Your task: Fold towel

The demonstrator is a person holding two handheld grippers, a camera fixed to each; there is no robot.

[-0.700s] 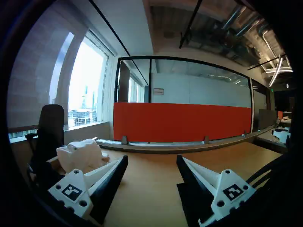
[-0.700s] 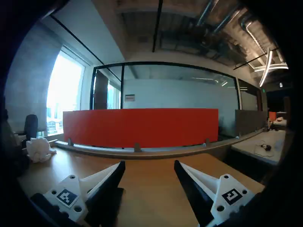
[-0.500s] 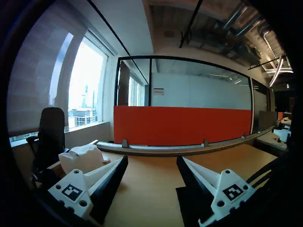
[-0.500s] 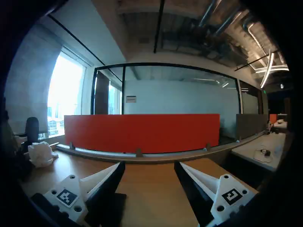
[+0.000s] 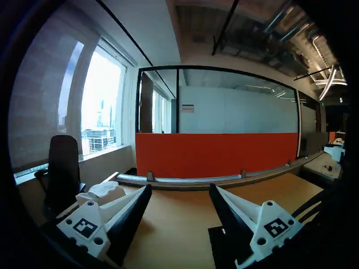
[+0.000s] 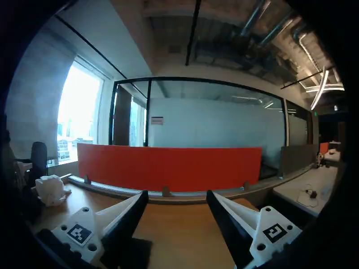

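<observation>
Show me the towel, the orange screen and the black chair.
towel (image 6: 50,190), right gripper view, its crumpled middle.
screen (image 5: 215,154), left gripper view, its flat face.
chair (image 5: 64,167), left gripper view, its backrest.

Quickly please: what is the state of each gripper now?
The left gripper: jaws open, holding nothing.
The right gripper: jaws open, holding nothing.
</observation>
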